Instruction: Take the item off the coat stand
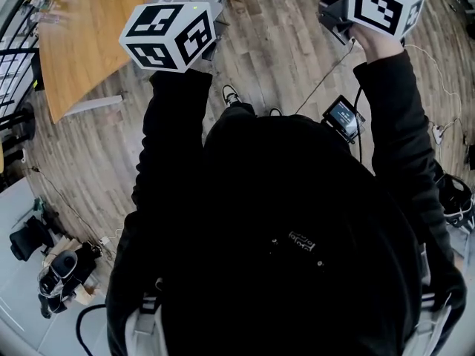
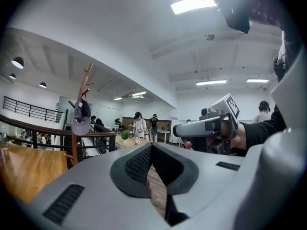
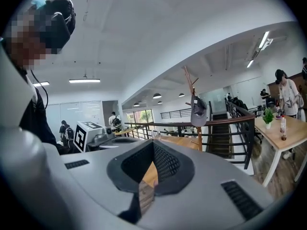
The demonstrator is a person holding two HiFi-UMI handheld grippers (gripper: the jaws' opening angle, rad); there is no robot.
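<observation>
Grey cap (image 2: 80,120), brim apparently downward, on wooden coat stand (image 2: 86,83); left gripper (image 2: 152,147) and right gripper (image 3: 153,144) both pressed together, empty.

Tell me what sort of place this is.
Probably an open-plan office or shared workspace with an upper level: wooden tables, ceiling lights, a black railing by stairs, and a coat stand holding a cap.

The wooden coat stand (image 2: 87,80) carries a grey cap (image 2: 80,120), hung from a lower branch. A wooden table (image 1: 89,43) stands on the plank floor (image 1: 274,58).
</observation>
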